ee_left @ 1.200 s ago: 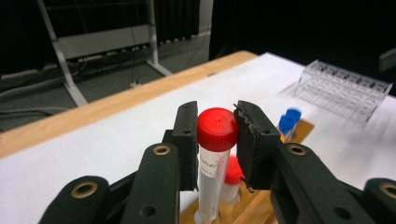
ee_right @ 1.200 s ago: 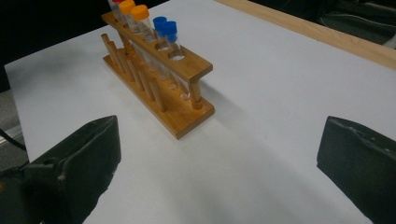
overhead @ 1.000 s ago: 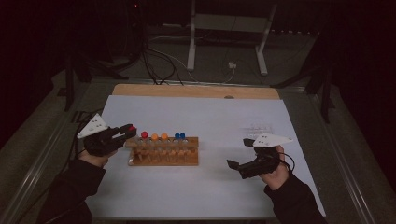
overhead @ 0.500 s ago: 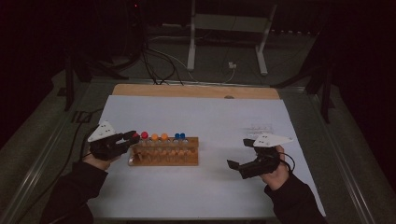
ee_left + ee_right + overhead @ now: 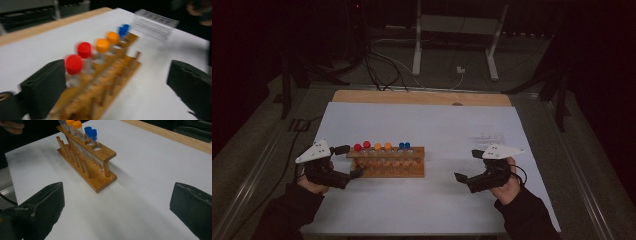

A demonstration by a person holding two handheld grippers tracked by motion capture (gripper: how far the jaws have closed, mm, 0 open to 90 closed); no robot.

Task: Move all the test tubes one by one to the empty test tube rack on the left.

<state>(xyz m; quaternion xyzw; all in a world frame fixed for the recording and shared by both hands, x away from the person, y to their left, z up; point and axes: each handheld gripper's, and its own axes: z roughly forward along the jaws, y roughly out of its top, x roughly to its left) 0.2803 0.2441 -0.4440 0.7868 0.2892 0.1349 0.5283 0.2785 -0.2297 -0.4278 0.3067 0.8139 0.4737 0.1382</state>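
A wooden test-tube rack [image 5: 387,167] stands on the white sheet, holding tubes with two red caps [image 5: 357,147], two orange caps [image 5: 383,146] and two blue caps [image 5: 404,145]. My left gripper [image 5: 349,161] is at the rack's left end. Its jaws have just been opening and now stand wide, straddling the rack end [image 5: 100,95]. The nearest red-capped tube [image 5: 73,65] stands in the rack close to the left jaw, with no pad pressing on it. My right gripper [image 5: 467,165] hovers open to the right of the rack [image 5: 87,157], nothing between its jaws.
A clear plastic rack [image 5: 487,137] lies on the sheet behind the right gripper, and appears again as a clear plastic rack [image 5: 155,25] beyond the blue caps. The table's wooden edge [image 5: 422,97] runs along the back. Cables and a stand's legs sit on the floor beyond.
The left gripper brought a red-capped tube down to the rack's left end and opened; the tube now stands in the rack. The right gripper has not moved.
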